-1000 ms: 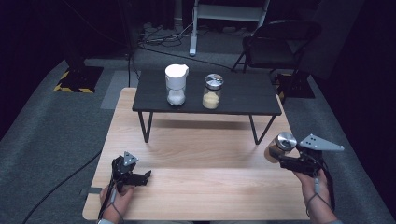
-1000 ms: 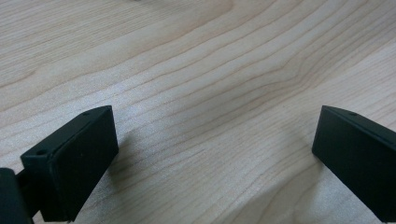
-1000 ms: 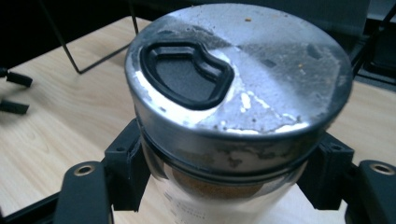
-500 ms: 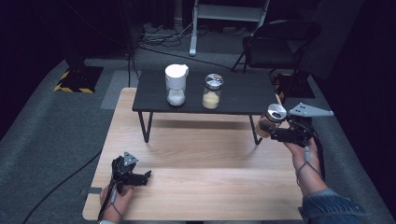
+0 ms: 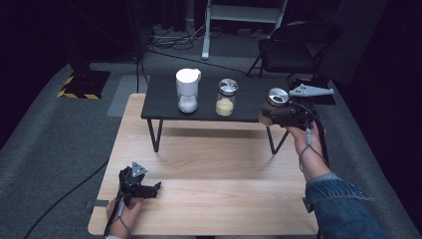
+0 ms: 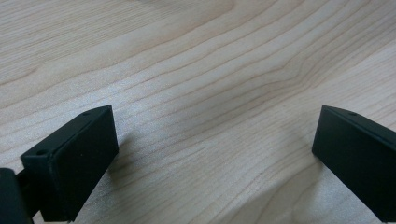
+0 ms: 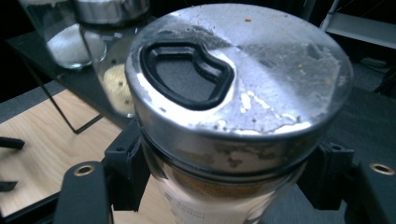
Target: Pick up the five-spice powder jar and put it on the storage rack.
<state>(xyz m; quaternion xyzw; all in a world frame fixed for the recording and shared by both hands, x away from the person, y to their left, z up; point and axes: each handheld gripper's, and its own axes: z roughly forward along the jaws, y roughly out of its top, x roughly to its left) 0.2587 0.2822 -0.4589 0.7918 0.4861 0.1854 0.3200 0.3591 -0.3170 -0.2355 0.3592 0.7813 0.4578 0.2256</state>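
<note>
Right claw (image 5: 266, 115) carried spice jar (image 5: 276, 101) up to shelf (image 5: 164, 102); left claw (image 5: 149, 190) unmoved.

A low shelf (image 5: 249, 99) stands on the far part of the table (image 5: 209, 164). On it, a jar (image 5: 187, 89) stands left of a shaker (image 5: 226, 97). At the shelf's right end the right gripper (image 5: 271, 113) holds another shaker (image 5: 274, 99); the left gripper (image 5: 144, 189) rests on the table's near left.
</note>
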